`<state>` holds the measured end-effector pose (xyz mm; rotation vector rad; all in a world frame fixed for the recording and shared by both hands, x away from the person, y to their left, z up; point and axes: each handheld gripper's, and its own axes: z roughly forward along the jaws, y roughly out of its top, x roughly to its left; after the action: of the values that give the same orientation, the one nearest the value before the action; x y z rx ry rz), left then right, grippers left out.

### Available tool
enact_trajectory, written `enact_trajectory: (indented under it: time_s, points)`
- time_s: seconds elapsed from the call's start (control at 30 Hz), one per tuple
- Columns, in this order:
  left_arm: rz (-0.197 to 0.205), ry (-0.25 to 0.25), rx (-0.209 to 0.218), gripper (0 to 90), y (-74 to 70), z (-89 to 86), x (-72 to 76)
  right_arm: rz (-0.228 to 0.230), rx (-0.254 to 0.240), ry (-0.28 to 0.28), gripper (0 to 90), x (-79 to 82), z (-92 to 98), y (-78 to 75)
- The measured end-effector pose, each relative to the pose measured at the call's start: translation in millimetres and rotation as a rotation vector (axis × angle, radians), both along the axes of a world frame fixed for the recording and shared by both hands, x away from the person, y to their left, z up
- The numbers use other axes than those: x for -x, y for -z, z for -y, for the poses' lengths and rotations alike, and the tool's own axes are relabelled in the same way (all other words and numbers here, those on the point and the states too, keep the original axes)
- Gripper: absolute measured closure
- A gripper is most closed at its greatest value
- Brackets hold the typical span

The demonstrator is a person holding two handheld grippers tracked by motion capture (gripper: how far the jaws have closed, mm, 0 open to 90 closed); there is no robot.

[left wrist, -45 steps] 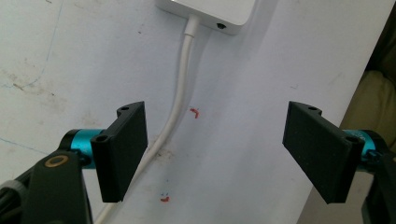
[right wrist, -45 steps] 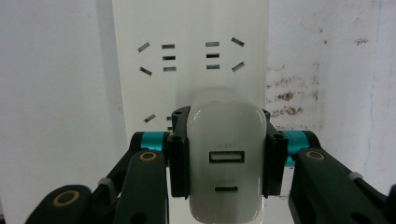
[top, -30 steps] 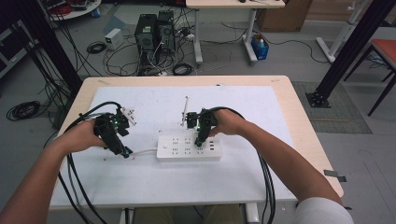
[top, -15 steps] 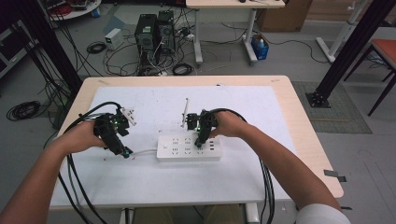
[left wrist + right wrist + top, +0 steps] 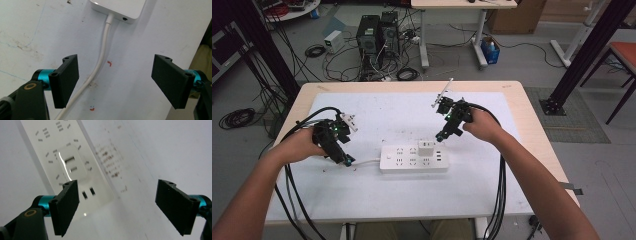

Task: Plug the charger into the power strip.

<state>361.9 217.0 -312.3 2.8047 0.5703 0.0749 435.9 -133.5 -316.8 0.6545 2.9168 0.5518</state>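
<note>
Now spread and holding nothing, jaws just opened: right gripper above bare white mat, well in from the table right edge. Likewise spread, straddling the white cord without touching: left gripper, near the left edge. Midway toward the front edge: white power strip, small white charger plugged upright in it.

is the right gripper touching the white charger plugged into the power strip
Apart. The high view shows the right gripper lifted clear of the white charger in the power strip; the right gripper view shows nothing between its open jaws.
</note>
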Motion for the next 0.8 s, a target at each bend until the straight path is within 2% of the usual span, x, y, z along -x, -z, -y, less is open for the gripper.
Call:
enact_trajectory:
  time_s: [0.03,0.07,0.13,0.23,0.43,0.5,0.6,0.7,0.8]
  points:
    - [0.000,0.005,-0.008,22.2,-0.7,-0.2,-0.2,0.019,0.013,0.000,17.1,3.0,6.2,-3.1]
    - [0.001,0.006,-0.006,22.2,-1.1,-0.1,0.1,0.024,0.018,0.000,8.3,4.7,10.0,-4.7]
    - [0.003,0.008,-0.008,22.2,-2.7,-0.3,0.3,0.045,0.035,0.000,1.8,12.5,25.5,-11.4]
    - [0.011,0.007,-0.010,22.2,-7.2,-1.2,-1.0,0.021,0.035,0.018,1.0,15.8,36.2,-15.2]
    - [0.037,0.008,-0.009,22.3,-19.1,0.0,-1.1,0.011,0.091,0.021,1.0,31.8,69.4,-24.9]
    - [0.046,0.016,-0.015,22.3,-22.6,0.6,-0.7,0.007,0.102,0.047,1.0,36.2,78.8,-27.9]
    - [0.062,0.019,-0.012,22.2,-25.8,1.7,1.3,0.020,0.127,0.085,1.0,47.3,93.1,-33.5]
    - [0.074,0.015,-0.009,22.2,-26.8,1.4,1.8,0.042,0.128,0.102,1.0,56.1,102.0,-36.6]
    - [0.078,0.006,-0.010,22.2,-25.9,0.8,0.4,0.042,0.137,0.116,1.1,62.6,109.2,-36.0]
